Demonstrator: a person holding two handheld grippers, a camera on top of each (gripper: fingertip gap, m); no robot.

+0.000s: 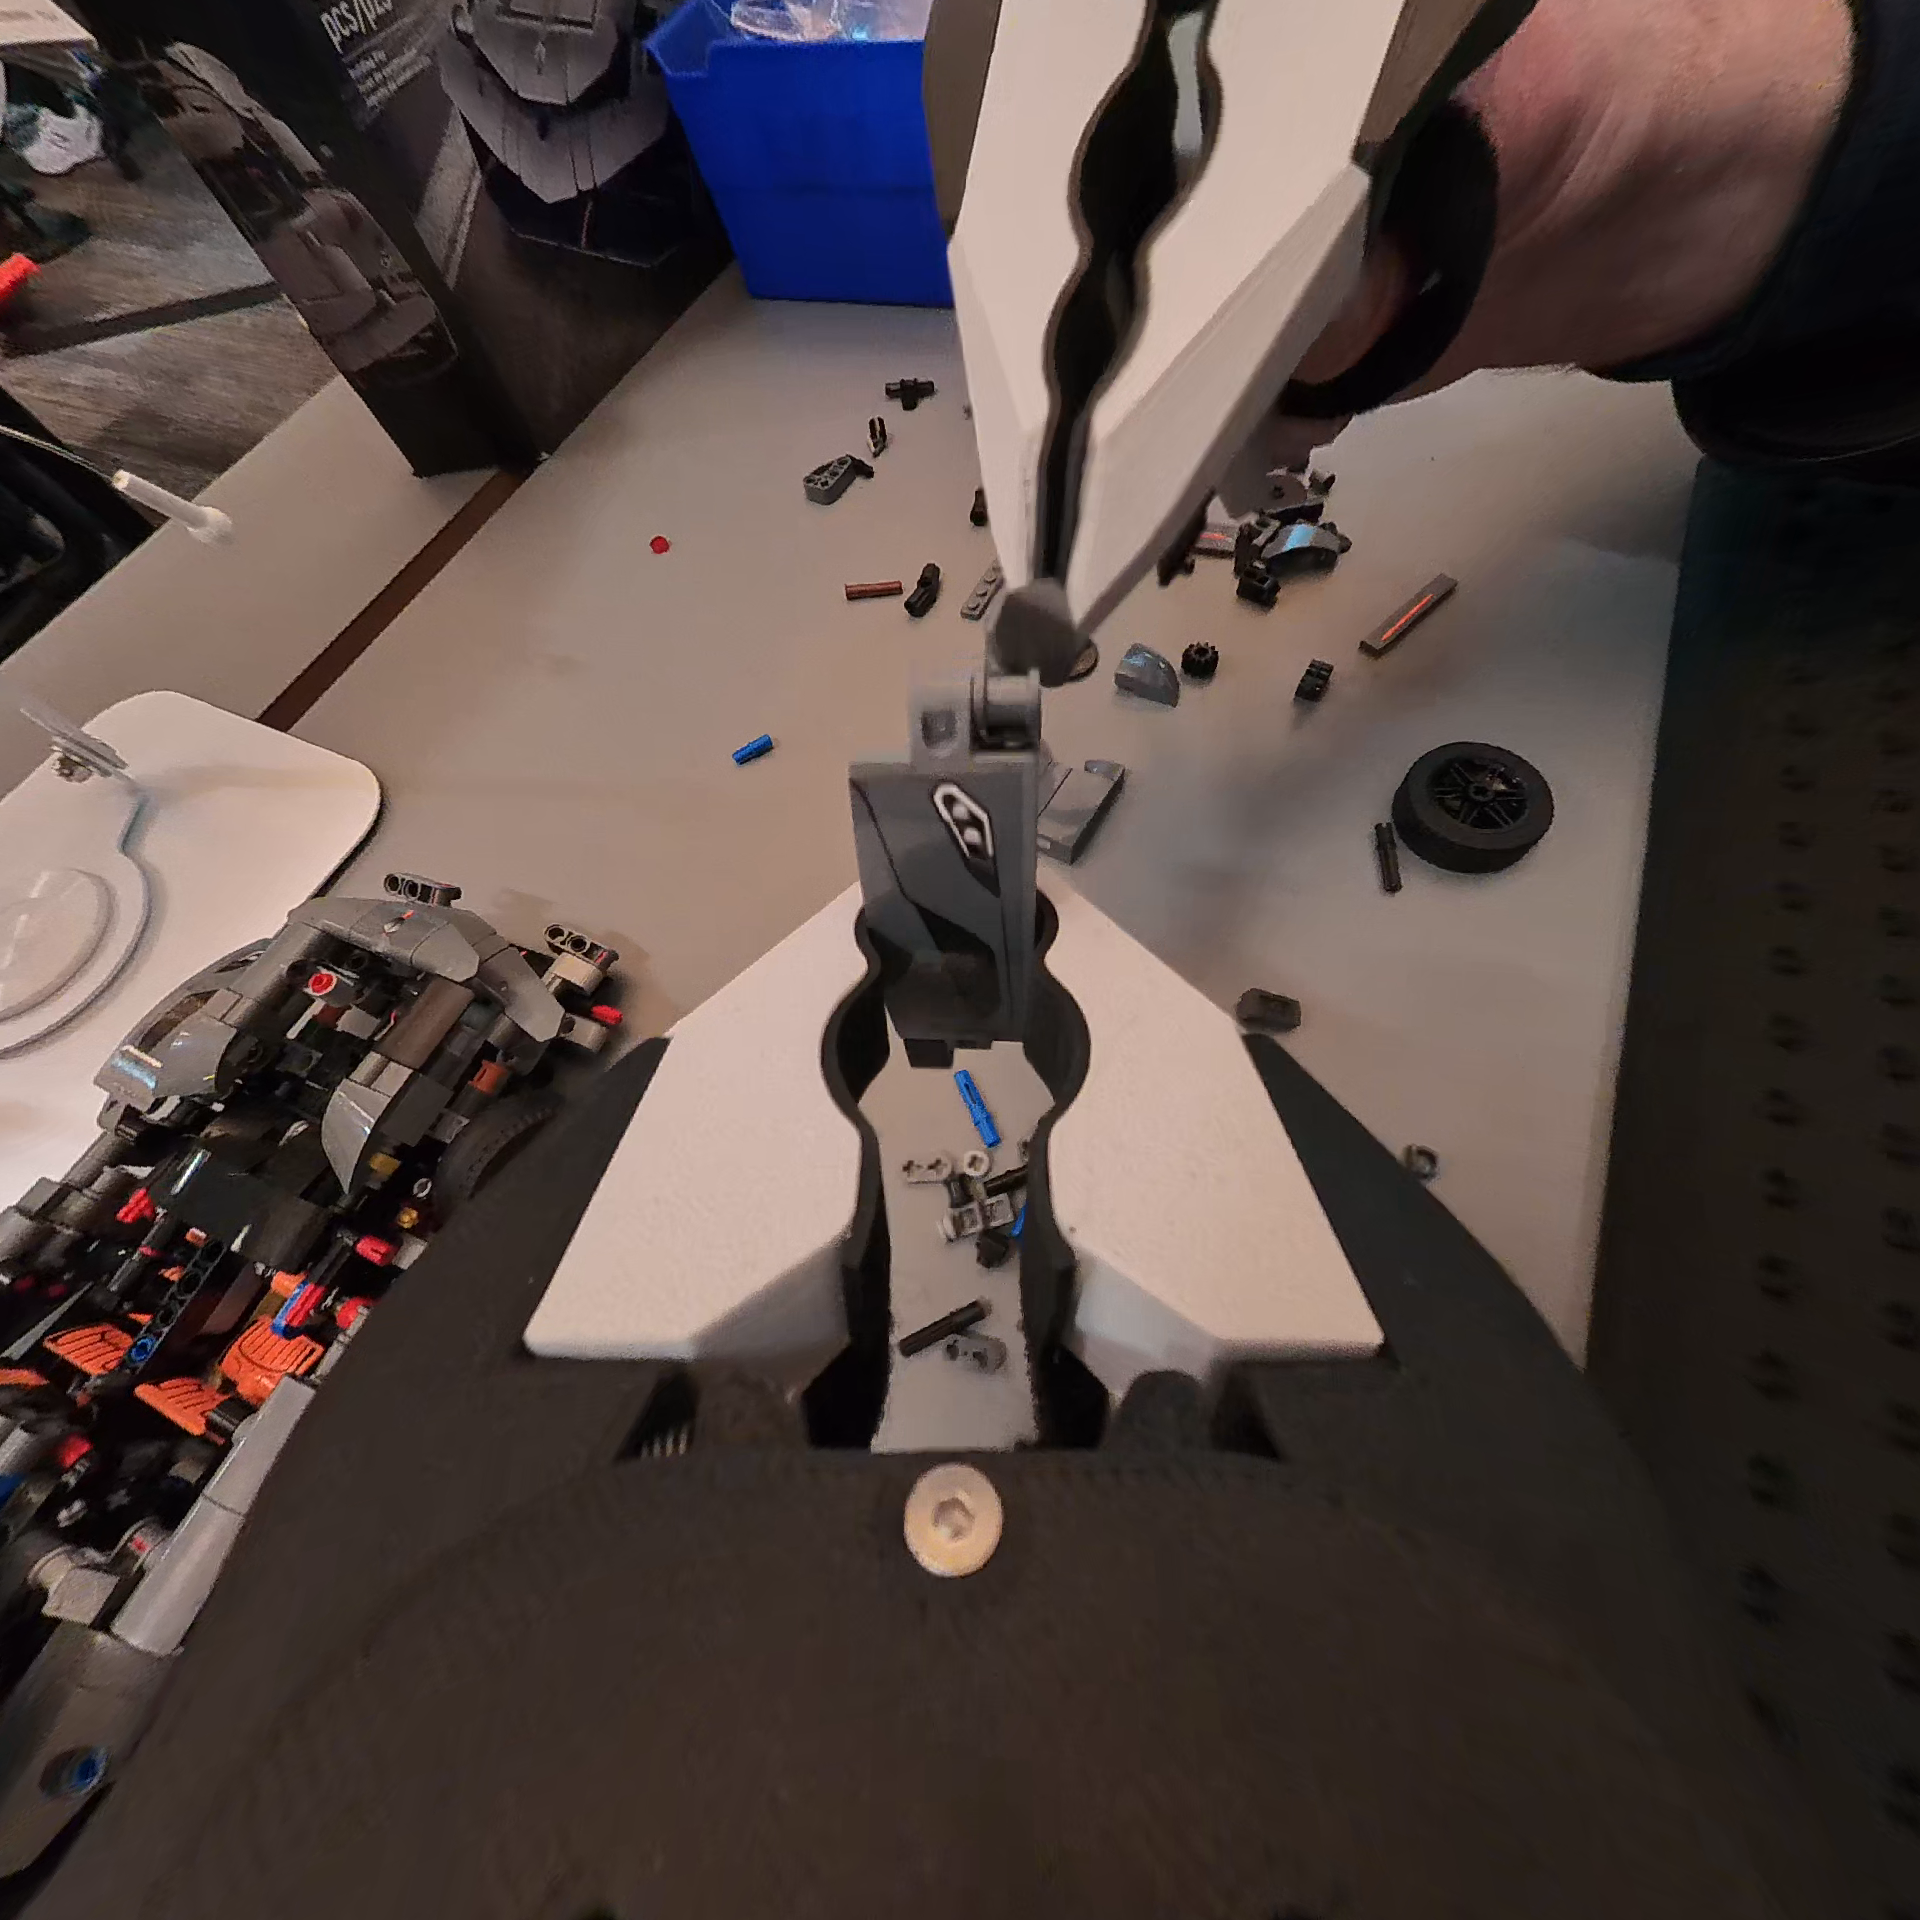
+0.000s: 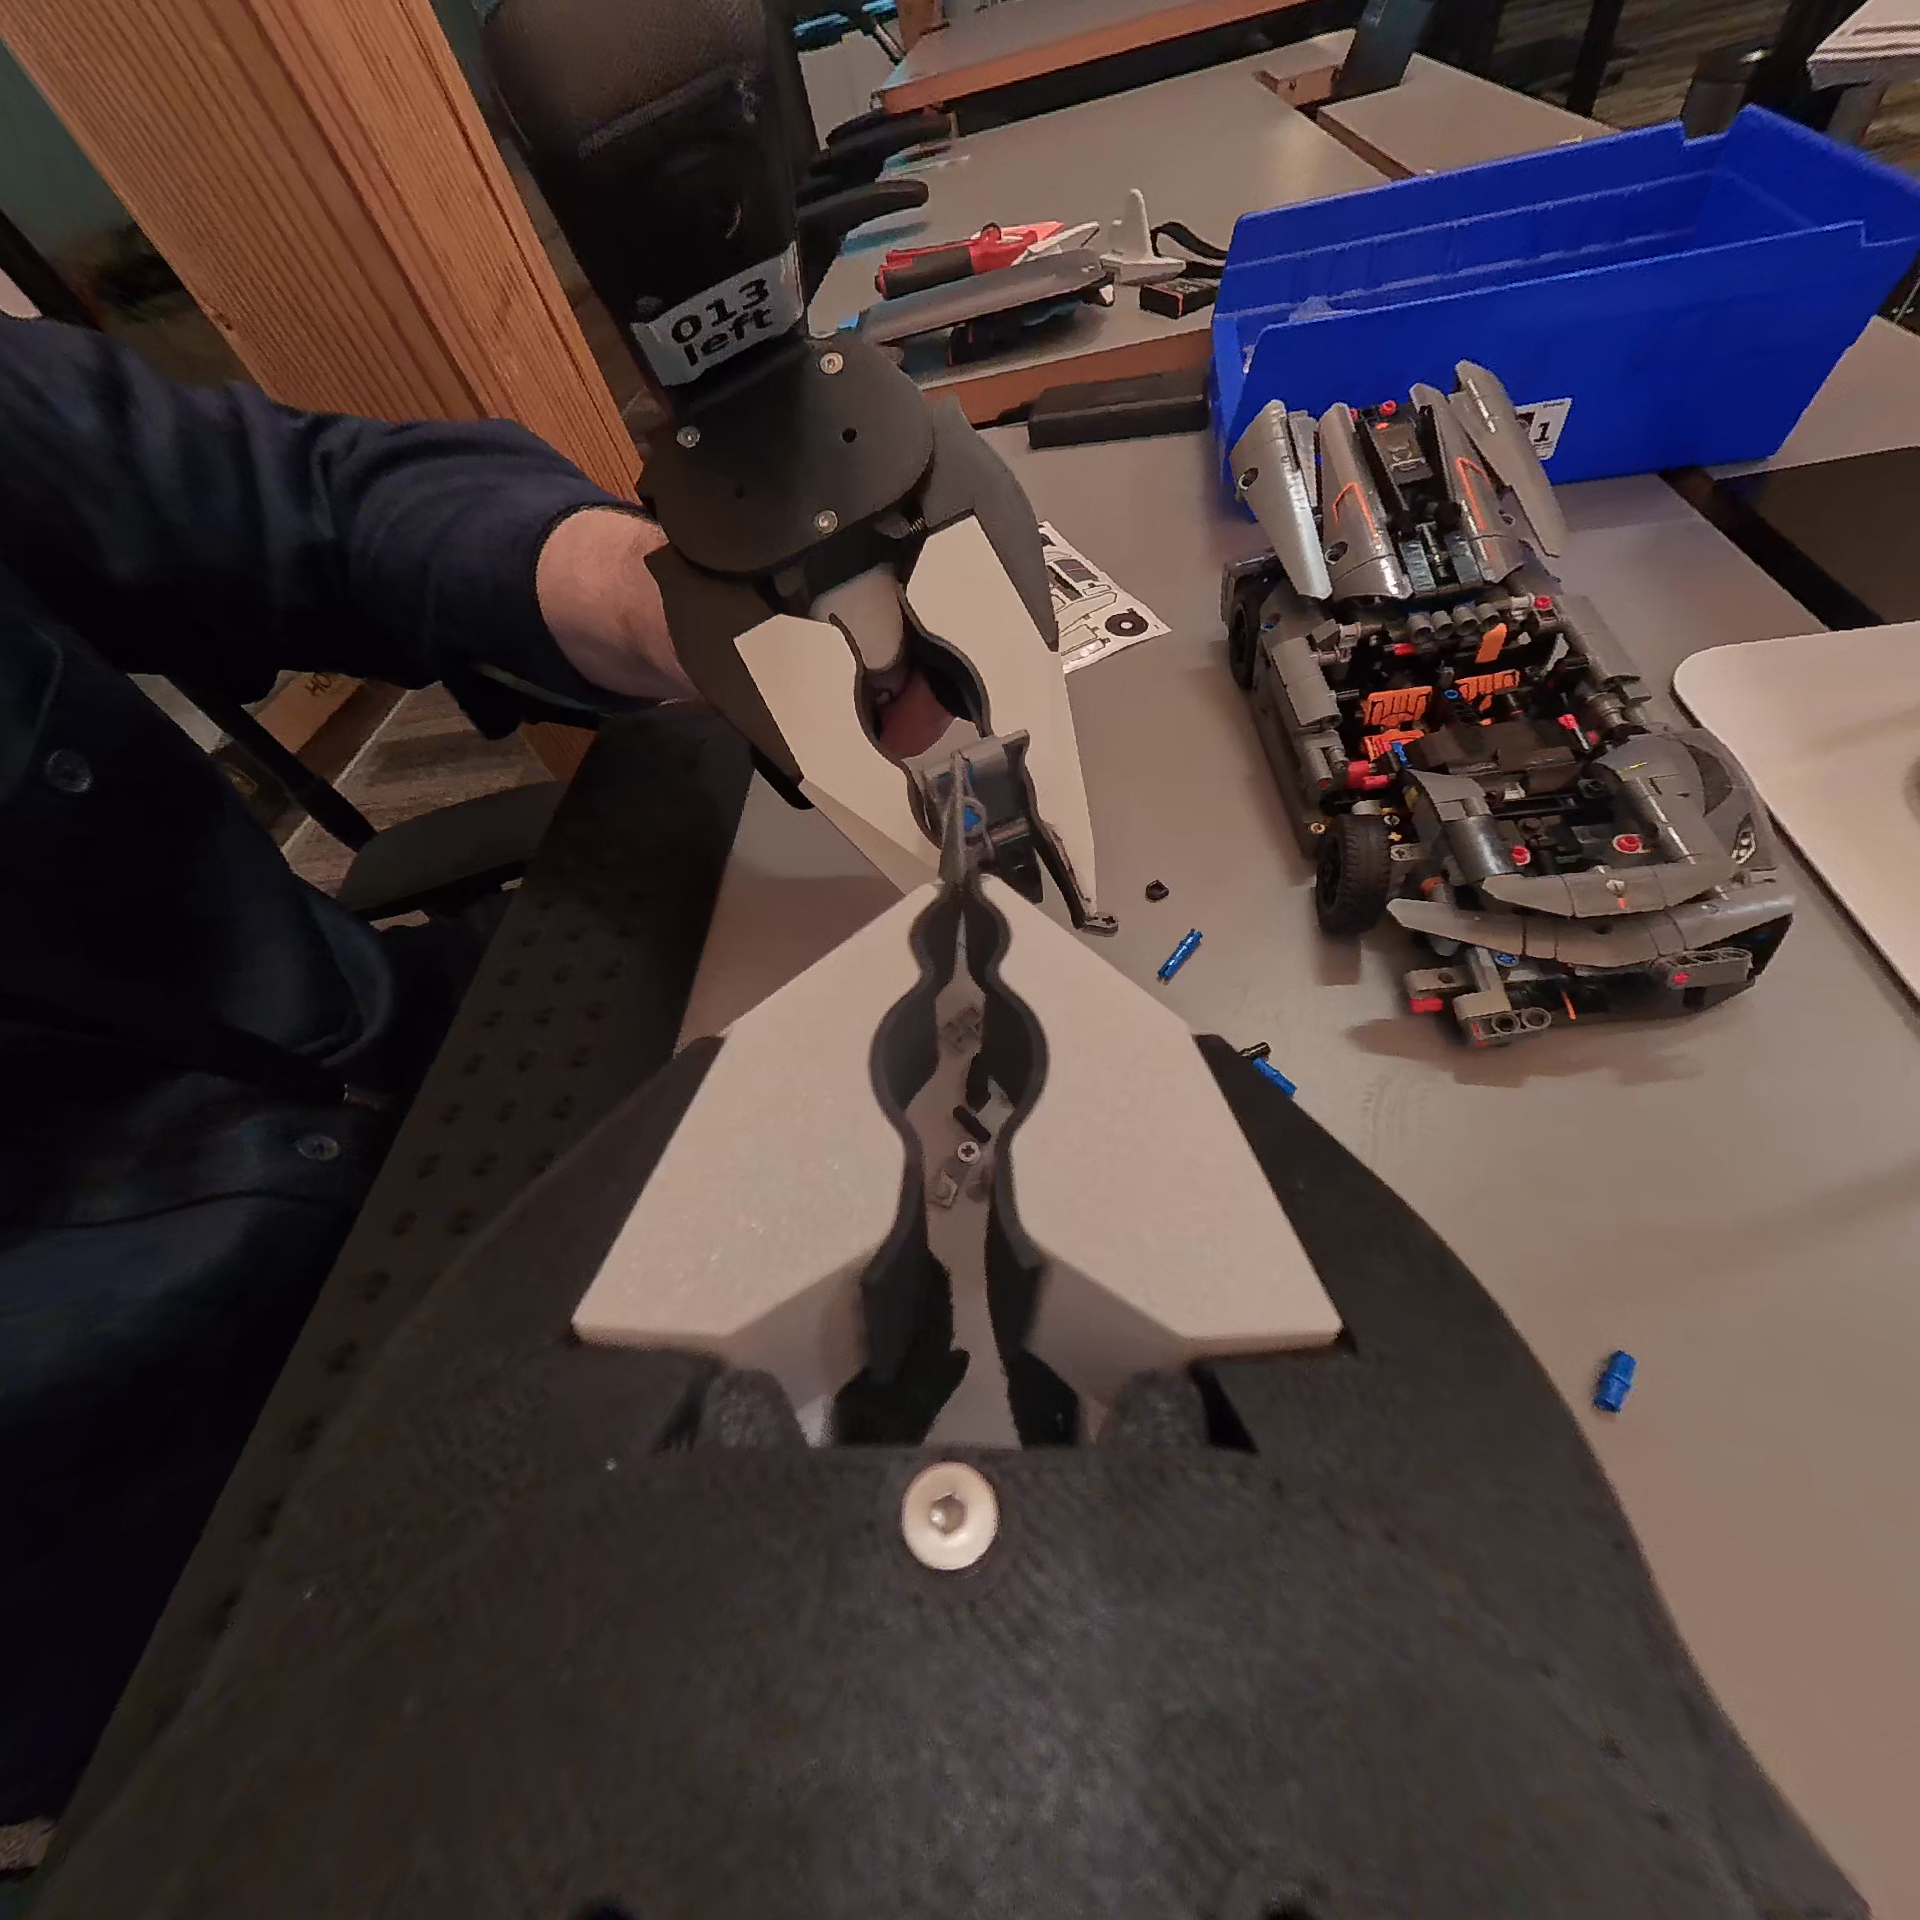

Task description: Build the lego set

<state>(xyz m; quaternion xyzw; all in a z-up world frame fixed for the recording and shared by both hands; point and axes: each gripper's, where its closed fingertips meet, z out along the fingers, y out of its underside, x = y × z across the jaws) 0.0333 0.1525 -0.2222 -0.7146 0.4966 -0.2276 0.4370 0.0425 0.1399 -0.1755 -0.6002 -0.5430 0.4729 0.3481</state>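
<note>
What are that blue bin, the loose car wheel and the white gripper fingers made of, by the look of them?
Blue bin: likely hard moulded plastic, slightly glossy with scuffed edges. Loose wheel: seemingly a matte rubber tyre on a shinier black plastic spoked hub. White fingers: probably printed plastic, matte and faintly grainy, with dark wavy inner pads.

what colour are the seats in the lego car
Orange seats, clearest in the right wrist view.

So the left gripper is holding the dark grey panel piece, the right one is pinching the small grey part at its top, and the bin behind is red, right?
Not quite: the bin is blue, as the left wrist view shows. The rest holds: the left gripper holds the dark grey panel piece, and the right gripper pinches the small grey part.
</note>
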